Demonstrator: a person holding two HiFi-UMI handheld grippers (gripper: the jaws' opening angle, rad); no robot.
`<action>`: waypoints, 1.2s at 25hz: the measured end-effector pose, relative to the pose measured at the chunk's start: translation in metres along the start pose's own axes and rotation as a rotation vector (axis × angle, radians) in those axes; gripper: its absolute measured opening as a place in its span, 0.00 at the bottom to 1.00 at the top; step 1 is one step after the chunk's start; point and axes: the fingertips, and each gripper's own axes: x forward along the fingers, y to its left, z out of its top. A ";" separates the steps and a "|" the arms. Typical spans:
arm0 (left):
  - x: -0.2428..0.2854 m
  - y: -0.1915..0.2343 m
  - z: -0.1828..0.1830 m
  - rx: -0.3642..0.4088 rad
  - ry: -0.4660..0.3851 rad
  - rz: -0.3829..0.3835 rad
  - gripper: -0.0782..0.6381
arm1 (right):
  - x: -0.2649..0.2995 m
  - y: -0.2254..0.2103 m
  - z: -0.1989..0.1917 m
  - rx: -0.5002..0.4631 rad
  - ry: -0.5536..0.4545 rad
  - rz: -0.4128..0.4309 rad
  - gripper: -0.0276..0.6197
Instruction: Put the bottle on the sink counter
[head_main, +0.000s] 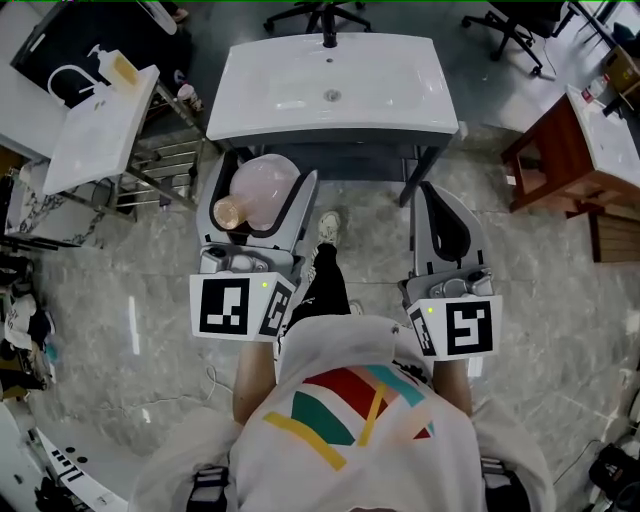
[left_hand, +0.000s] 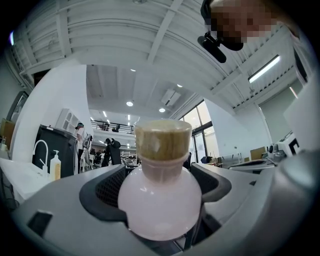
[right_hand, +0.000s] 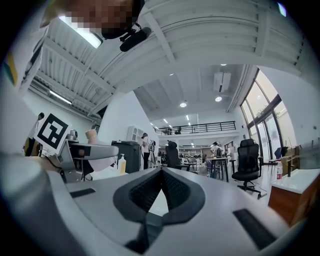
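- Bottle, pale pink, round-bodied, cork-stoppered: clamped in left gripper, stopper tilted left.
- White sink counter: straight ahead, farther off.
- Right gripper: jaws together, empty.

Left tongs clamped round bottle; right tongs closed, empty.
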 end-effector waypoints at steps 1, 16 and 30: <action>0.005 0.001 0.000 0.001 -0.004 -0.004 0.66 | 0.002 -0.004 0.000 -0.002 -0.001 -0.006 0.06; 0.077 0.031 -0.017 -0.011 -0.001 -0.016 0.66 | 0.064 -0.030 -0.014 -0.042 0.006 -0.026 0.06; 0.194 0.112 -0.026 -0.020 0.041 -0.046 0.66 | 0.214 -0.047 -0.015 -0.022 0.054 -0.015 0.06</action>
